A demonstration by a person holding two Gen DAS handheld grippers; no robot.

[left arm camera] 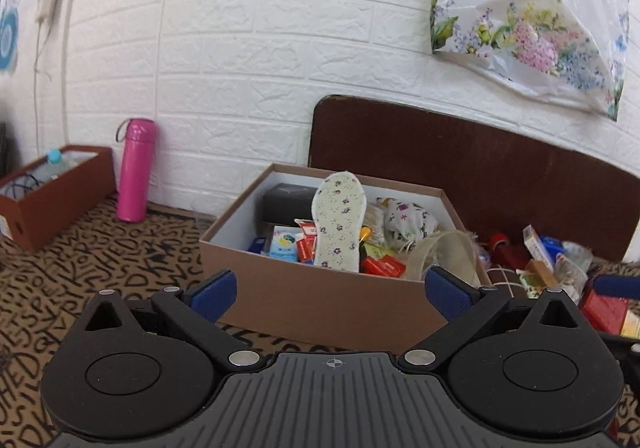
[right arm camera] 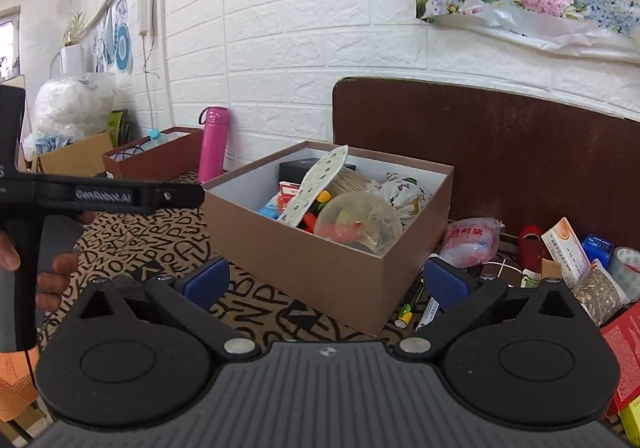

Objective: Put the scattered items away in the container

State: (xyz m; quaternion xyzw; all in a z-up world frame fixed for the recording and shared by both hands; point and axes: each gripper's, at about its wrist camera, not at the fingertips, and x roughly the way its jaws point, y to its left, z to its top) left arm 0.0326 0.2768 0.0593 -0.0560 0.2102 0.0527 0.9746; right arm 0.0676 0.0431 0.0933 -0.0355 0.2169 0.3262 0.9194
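**Both claws wide and holding nothing, box sits dead ahead**

So in the left wrist view the left claw (left arm camera: 330, 284) is spread wide with nothing between its blue pads (left arm camera: 214, 288). The brown cardboard box (left arm camera: 320, 300) sits just past the fingertips, centre of the frame, on the letter-print bench (left arm camera: 80, 272). It's already pretty full: a floral insole (left arm camera: 338, 220) stands tilted up in the middle, with a black box (left arm camera: 286, 200) behind it and small red packets (left arm camera: 382, 266) at its base.

Right wrist view: the right claw (right arm camera: 326, 280) is also wide and holds nothing. The same box (right arm camera: 320, 268) is ahead, slightly left of centre, with a clear round lid (right arm camera: 358, 222) lying on top of the stuff inside. The scattered pile sits at the right of the frame, beside the box: a pink-printed plastic bag (right arm camera: 474, 240), a white and orange carton (right arm camera: 566, 248), a seed pouch (right arm camera: 598, 290). A small battery (right arm camera: 404, 316) lies on the bench close to the box's near corner, just inside the right finger.

Pink bottle (right arm camera: 214, 144) stands against the wall, left of the box, well apart from both claws.
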